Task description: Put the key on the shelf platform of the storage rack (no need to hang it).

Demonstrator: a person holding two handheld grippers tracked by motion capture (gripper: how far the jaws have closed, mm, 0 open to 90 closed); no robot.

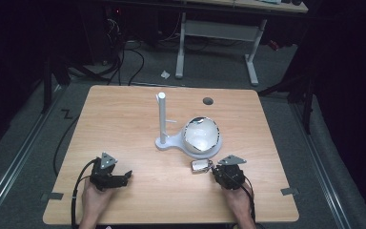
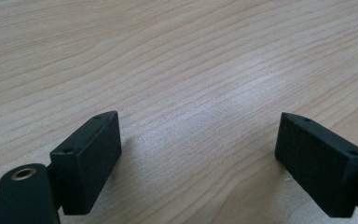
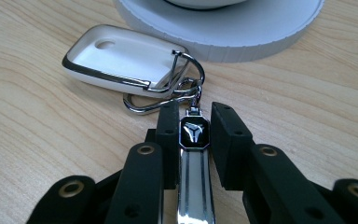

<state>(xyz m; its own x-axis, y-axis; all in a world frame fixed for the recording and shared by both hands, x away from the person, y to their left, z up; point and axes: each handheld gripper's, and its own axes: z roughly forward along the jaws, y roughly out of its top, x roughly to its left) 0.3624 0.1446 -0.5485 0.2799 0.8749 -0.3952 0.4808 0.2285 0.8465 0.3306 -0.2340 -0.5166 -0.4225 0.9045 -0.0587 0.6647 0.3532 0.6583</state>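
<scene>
A white key fob [image 3: 121,58] lies on the wooden table [image 1: 124,124], joined by a metal ring [image 3: 142,108] to a chrome tag with a black emblem [image 3: 195,133]. My right gripper [image 3: 196,112] is shut on that tag, which lies lengthwise between the jaws. In the high view the key fob [image 1: 199,165] sits just left of the right gripper [image 1: 215,170], in front of the white stand's round base [image 1: 208,153]. My left gripper [image 2: 198,128] is open over bare wood, with nothing between its fingers; in the high view the left gripper [image 1: 125,177] rests near the front left.
The white stand has an upright post [image 1: 162,117] with a small peg, and a shiny bowl-like object [image 1: 201,133] sits on its base. A dark round hole [image 1: 208,101] marks the table's far side. The white base's edge [image 3: 223,37] lies close behind the fob.
</scene>
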